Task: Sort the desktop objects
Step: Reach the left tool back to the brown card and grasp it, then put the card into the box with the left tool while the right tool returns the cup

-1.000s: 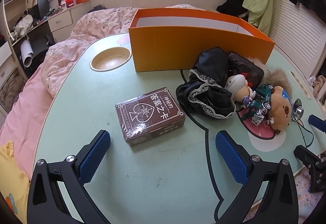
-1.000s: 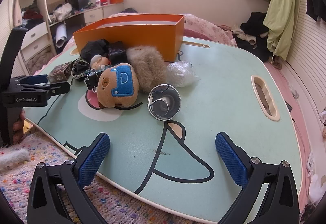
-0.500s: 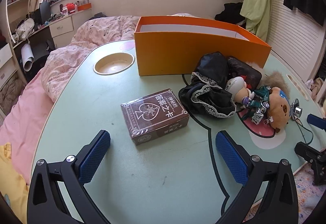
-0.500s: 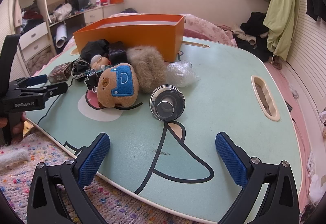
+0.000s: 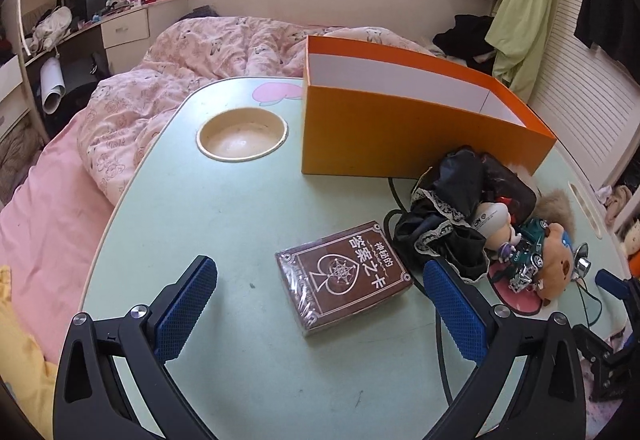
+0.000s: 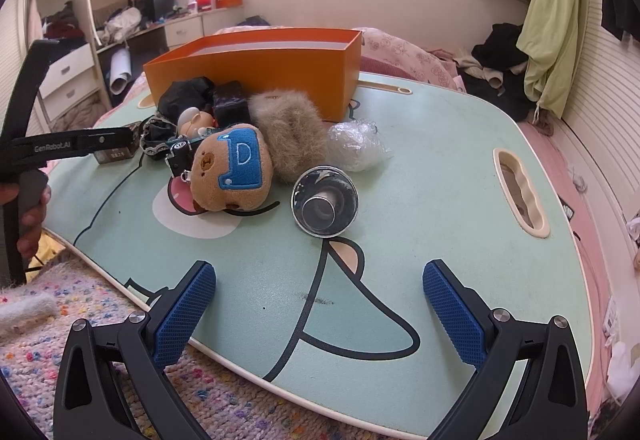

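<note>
One brown card box point(image 5: 344, 274) lies flat on the green counter point(image 5: 240, 208), low in the middle of the left wrist view, and I have my left gripper point(image 5: 320, 304) spread wide around it, blue pads either side with nothing between them touching yet. It sits apart from the heap, which I judge makes it the easy first pick: flat faces, clear sides, room for both fingers. The box is turned at an angle to my fingers, so I expect to need a twist of the wrist before closing.

Just beside it, toward the right of that frame, the black lace cloth point(image 5: 444, 224) begins the pile. In the right wrist view the same pile fills the upper left: bear plush point(image 6: 230, 170), fur ball point(image 6: 290, 134), plastic wad point(image 6: 354, 146), and a shiny metal cup point(image 6: 324, 202) lying on its side nearest my right gripper point(image 6: 320, 308). That gripper is also wide open and empty, hanging at the counter's near edge, aimed at the cup.

Behind everything stands the orange box point(image 6: 260, 76), open-topped, which I take as the bin for the sorted items.
</note>
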The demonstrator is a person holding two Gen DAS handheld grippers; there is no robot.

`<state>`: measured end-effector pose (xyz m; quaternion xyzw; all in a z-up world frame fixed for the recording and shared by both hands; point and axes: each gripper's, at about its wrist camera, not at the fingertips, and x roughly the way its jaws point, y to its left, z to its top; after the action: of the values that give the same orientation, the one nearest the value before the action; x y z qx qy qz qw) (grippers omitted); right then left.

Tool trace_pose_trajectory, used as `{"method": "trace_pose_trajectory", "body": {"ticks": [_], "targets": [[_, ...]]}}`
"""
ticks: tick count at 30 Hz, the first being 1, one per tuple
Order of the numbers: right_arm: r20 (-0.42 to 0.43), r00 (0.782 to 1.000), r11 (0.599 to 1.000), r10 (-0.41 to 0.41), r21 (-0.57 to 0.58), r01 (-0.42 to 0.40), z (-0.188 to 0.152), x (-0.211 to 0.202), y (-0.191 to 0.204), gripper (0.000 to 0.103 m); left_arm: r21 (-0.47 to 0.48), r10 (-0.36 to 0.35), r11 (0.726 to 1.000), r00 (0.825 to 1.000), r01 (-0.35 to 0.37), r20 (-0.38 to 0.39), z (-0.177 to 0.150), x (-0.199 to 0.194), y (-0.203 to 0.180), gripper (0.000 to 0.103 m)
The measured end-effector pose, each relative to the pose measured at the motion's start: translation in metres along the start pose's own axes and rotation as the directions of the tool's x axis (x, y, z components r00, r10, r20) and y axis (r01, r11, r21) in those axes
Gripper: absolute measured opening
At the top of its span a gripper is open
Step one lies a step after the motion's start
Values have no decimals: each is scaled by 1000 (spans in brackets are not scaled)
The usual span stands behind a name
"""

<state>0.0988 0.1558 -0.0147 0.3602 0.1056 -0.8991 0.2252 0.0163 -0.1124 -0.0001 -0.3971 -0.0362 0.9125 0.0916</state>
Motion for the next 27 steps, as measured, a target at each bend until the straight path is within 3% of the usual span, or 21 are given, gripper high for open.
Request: {"method": "trace_pose_trajectory", "body": {"ticks": [3,5,6,16,23,27], "targets": [[0,1000,1000,0,-1,0,0,0,0,103,12,17,1000,1000,-17,3,-1,2,-4,97],[0,1000,1000,0,0,0,0,0,0,103,21,22,1000,1000,-22,7,-4,0,-3,73],[1,1000,1000,0,0,0,0,0,0,103,32,29,999,999,-30,13,-5,-2,-3,67],[12,1000,999,7,38,-8,4,-3,-7,103,28,-22,999,997,20,80,-11,-27,-4,67],[57,998,991,15,133,-23,36,-10,-18,103,50,-104,994,988,99,117,-6,-46,-24,67],[48,998,993,-29,119,23,49,-5,-11,101,76,-115,991,985,105,131,-6,-51,-34,67]]}}
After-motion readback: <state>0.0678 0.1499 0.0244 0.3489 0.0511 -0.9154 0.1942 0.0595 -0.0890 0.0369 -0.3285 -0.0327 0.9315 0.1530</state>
